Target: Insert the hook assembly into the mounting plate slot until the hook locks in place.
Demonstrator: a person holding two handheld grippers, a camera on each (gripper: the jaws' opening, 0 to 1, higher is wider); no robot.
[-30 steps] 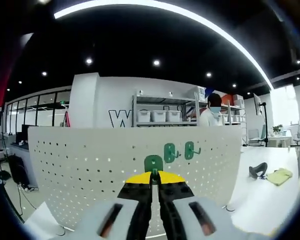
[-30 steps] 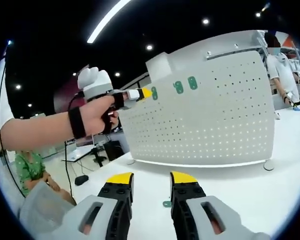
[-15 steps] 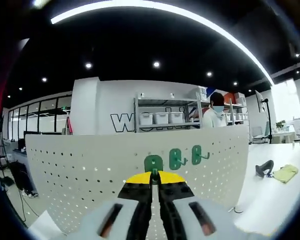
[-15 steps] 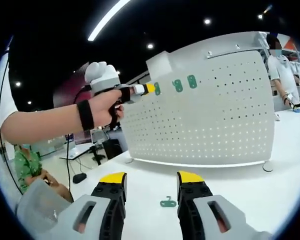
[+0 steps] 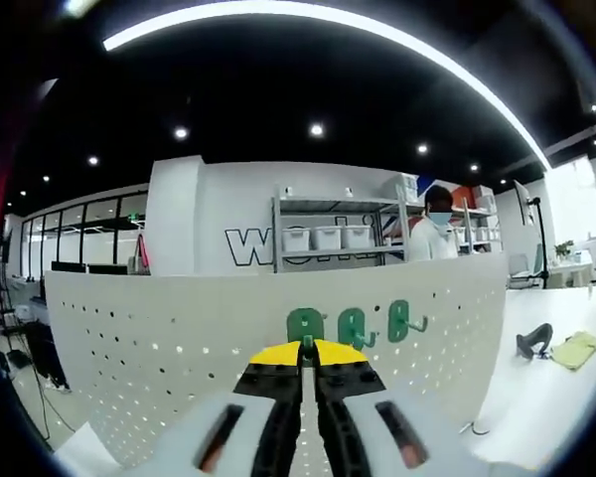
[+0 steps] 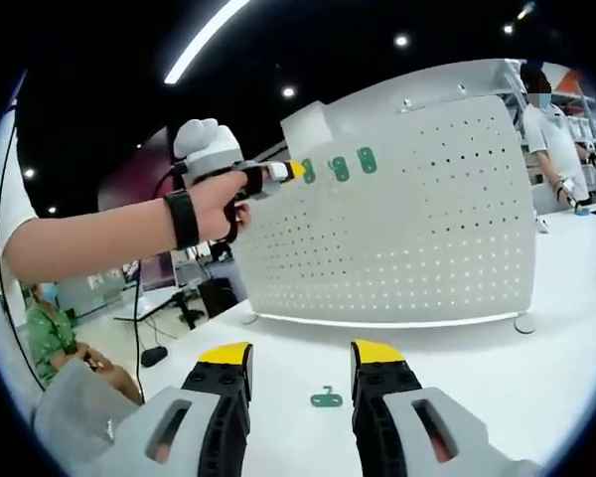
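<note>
A metal shelf rack [image 5: 333, 221] with white bins [image 5: 326, 238] stands at twelve o'clock behind the board, a masked person [image 5: 432, 231] just right of it. At three o'clock, a yellow cloth [image 5: 574, 350] lies beside a dark tool [image 5: 532, 341]. A seated person in green [image 6: 48, 333] is at nine o'clock.

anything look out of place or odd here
One green hook lies loose on the white table, between the open right tongs, while two hooks hang on the pegboard. The left tongs hold a third hook against the board.
</note>
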